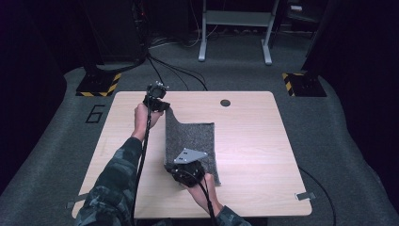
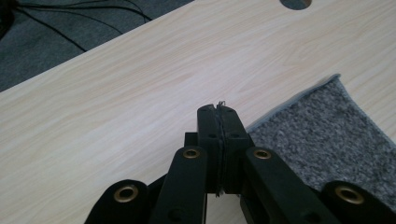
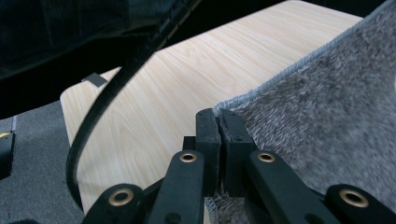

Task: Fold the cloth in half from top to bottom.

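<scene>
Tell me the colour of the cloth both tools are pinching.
Speckled grey fuzzy cloth with a lighter grey hem, clearest in the right gripper view.

We count one grey carpet piece (image 1: 190, 141) on one wooden table (image 1: 254, 141). Two handheld grippers: left gripper (image 1: 162, 107) at 10 o'clock of the carpet, right gripper (image 1: 173, 165) at 7 o'clock. One round cable hole (image 1: 225, 102) at 1 o'clock. Two hazard-striped floor bases (image 1: 99, 84).

Left gripper (image 1: 162, 107) and right gripper (image 1: 181, 168) pinch a grey cloth's (image 1: 193, 139) left corners, lifted off the table (image 1: 254, 141).
</scene>
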`<state>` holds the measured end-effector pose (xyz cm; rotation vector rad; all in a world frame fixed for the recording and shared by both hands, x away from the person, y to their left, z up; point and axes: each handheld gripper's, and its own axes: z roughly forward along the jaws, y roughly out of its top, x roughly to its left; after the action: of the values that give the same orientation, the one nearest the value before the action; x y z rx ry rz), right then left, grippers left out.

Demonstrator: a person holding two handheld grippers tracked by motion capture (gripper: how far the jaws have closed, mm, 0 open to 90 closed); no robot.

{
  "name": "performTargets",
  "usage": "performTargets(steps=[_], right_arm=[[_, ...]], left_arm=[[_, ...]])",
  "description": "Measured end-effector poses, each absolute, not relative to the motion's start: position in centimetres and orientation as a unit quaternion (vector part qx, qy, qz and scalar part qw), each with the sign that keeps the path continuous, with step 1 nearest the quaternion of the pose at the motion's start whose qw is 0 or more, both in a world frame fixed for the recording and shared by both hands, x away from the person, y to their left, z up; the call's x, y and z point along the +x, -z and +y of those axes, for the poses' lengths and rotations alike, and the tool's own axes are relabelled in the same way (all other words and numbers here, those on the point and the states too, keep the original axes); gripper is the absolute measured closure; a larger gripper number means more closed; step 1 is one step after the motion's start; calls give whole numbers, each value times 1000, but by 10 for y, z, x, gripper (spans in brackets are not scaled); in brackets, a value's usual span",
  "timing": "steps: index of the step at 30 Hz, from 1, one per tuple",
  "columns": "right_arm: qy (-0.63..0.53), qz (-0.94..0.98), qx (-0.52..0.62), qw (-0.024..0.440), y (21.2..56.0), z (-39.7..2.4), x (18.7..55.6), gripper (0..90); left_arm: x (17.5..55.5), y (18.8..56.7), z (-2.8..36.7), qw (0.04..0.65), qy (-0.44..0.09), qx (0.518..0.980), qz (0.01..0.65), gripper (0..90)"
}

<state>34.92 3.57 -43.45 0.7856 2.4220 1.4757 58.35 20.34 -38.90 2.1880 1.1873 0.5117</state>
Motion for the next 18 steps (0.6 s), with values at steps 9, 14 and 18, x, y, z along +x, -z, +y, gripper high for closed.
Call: performTargets(steps=[9, 14, 18], right_arm=[[-485, 817, 294, 108, 445, 4, 343, 873], [-473, 816, 313, 113, 453, -12, 341, 873], [-463, 817, 324, 111, 460, -23, 340, 872]], left_arm=[[586, 396, 164, 301, -184, 833, 426, 894], [587, 403, 144, 301, -178, 839, 417, 894], [589, 408, 131, 303, -173, 842, 412, 894]])
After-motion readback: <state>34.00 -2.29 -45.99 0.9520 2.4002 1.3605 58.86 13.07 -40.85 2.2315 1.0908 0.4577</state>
